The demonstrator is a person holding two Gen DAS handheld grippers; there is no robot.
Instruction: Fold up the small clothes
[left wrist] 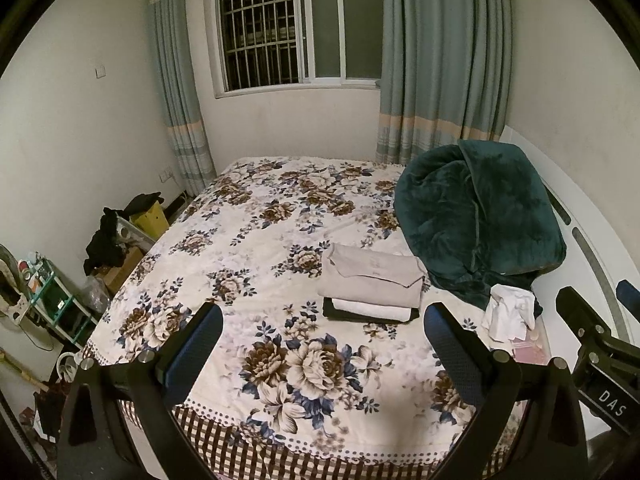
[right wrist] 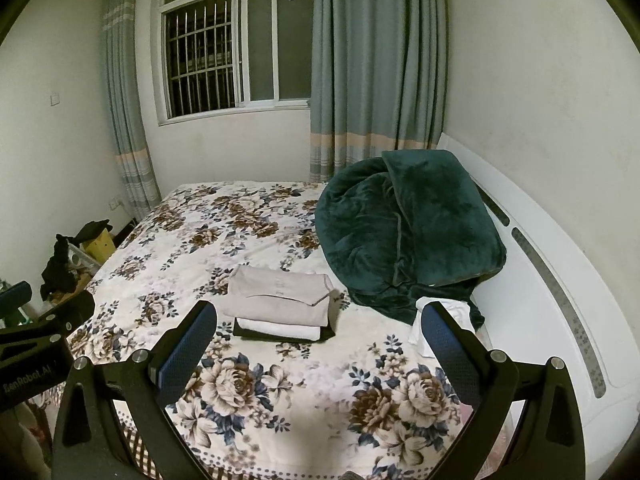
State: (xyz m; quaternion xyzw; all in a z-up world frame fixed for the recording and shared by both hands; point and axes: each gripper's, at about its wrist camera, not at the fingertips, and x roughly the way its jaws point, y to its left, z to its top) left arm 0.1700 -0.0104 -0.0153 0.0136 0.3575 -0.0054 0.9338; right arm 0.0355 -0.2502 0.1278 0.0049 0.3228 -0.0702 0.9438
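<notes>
A stack of folded clothes (left wrist: 372, 288) lies on the flowered bed (left wrist: 248, 240): a beige piece on top, a white one under it, a black one at the bottom. It also shows in the right wrist view (right wrist: 280, 304). My left gripper (left wrist: 324, 344) is open and empty, held above the bed's near edge, short of the stack. My right gripper (right wrist: 320, 344) is open and empty, also short of the stack. A crumpled white garment (left wrist: 510, 312) lies right of the stack, partly hidden behind my right finger in the right wrist view (right wrist: 424, 320).
A dark green plush blanket (left wrist: 480, 216) is heaped at the right of the bed against the white headboard (right wrist: 552, 272). Boxes, dark clothes and a shelf (left wrist: 60, 304) crowd the floor to the left. Window and curtains stand behind the bed.
</notes>
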